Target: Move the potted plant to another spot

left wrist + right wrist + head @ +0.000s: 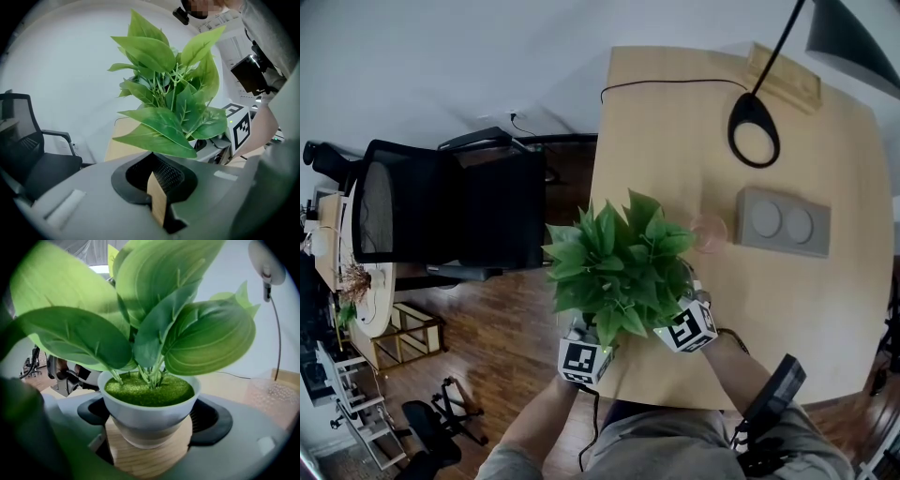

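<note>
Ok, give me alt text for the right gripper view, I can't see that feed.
A white pot of broad green leaves stands on the wooden table, the right gripper's wide jaws closed against its sides. A lamp shows at the upper right.

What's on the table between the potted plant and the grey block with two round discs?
A clear pinkish cup stands between the potted plant and the grey block; the head view shows it.

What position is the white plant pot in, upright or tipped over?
Upright. In the right gripper view the pot sits flat on the table, its rim roughly level and the stems rising straight up.
</note>
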Demonstrator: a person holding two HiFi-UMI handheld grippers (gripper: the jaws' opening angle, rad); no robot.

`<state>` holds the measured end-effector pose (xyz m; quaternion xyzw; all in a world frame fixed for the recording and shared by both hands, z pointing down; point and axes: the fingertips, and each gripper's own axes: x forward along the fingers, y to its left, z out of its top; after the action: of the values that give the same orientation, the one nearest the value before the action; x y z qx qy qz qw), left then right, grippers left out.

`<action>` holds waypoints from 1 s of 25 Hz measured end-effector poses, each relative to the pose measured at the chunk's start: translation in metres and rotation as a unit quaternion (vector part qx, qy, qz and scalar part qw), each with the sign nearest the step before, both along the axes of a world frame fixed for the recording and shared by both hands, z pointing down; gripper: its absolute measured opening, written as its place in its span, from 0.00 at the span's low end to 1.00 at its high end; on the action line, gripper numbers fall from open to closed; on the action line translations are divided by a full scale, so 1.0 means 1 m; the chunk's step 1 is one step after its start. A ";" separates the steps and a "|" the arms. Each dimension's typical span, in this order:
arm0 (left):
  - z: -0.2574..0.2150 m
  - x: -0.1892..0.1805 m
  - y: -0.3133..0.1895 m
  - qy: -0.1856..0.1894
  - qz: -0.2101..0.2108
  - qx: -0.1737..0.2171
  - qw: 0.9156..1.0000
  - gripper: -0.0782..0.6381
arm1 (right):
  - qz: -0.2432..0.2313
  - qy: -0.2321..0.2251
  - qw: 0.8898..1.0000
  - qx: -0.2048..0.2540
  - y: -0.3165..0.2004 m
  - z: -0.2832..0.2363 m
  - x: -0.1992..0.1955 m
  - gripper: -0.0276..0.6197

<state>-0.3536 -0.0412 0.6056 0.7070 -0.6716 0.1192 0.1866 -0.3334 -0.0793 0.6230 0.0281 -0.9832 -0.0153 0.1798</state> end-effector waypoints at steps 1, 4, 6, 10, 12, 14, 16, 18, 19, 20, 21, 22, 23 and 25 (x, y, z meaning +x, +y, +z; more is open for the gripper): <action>-0.001 0.001 0.001 -0.001 0.001 0.001 1.000 0.10 | 0.002 0.000 1.000 -0.002 0.001 0.001 0.002 0.84; -0.005 0.001 0.001 -0.006 0.004 0.009 1.000 0.10 | 0.004 -0.001 1.000 -0.002 0.000 0.001 0.005 0.84; -0.007 0.001 -0.001 -0.004 0.006 0.010 1.000 0.10 | 0.007 -0.004 1.000 -0.001 -0.002 -0.002 0.004 0.84; -0.016 0.001 0.001 0.003 0.008 0.012 1.000 0.10 | 0.013 -0.013 1.000 -0.004 0.000 -0.010 0.003 0.84; -0.026 0.001 0.000 0.003 0.009 0.020 1.000 0.10 | 0.016 -0.018 1.000 -0.003 -0.001 -0.017 0.004 0.84; -0.035 0.002 -0.001 0.001 0.013 0.031 0.999 0.10 | 0.020 -0.022 1.000 0.000 -0.003 -0.028 0.007 0.84; -0.054 0.007 -0.003 0.000 0.017 0.052 0.999 0.10 | 0.024 -0.026 0.999 0.002 -0.003 -0.046 0.011 0.84; -0.075 0.015 -0.002 0.002 0.022 0.075 0.997 0.10 | 0.030 -0.025 0.999 0.005 -0.003 -0.067 0.020 0.84; -0.085 0.019 -0.002 0.003 0.025 0.083 0.996 0.10 | 0.035 -0.024 0.999 0.008 -0.003 -0.076 0.026 0.84; -0.095 0.024 -0.001 0.003 0.029 0.091 0.995 0.10 | 0.039 -0.024 0.999 0.010 -0.003 -0.086 0.032 0.84; -0.103 0.031 -0.001 0.003 0.033 0.097 0.995 0.10 | 0.042 -0.026 0.999 0.011 -0.002 -0.098 0.038 0.84; -0.111 0.037 -0.001 0.005 0.038 0.101 0.994 0.10 | 0.044 -0.030 0.999 0.010 -0.002 -0.110 0.043 0.84; -0.118 0.043 -0.002 0.007 0.042 0.105 0.994 0.10 | 0.047 -0.033 0.998 0.010 -0.002 -0.119 0.047 0.84; -0.135 0.050 -0.006 0.008 0.050 0.120 0.992 0.10 | 0.056 -0.039 0.998 0.011 -0.005 -0.135 0.053 0.84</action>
<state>-0.3034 -0.0469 0.4708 0.7577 -0.6436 0.0410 0.0999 -0.2802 -0.0843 0.4878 0.0860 -0.9861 -0.0151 0.1414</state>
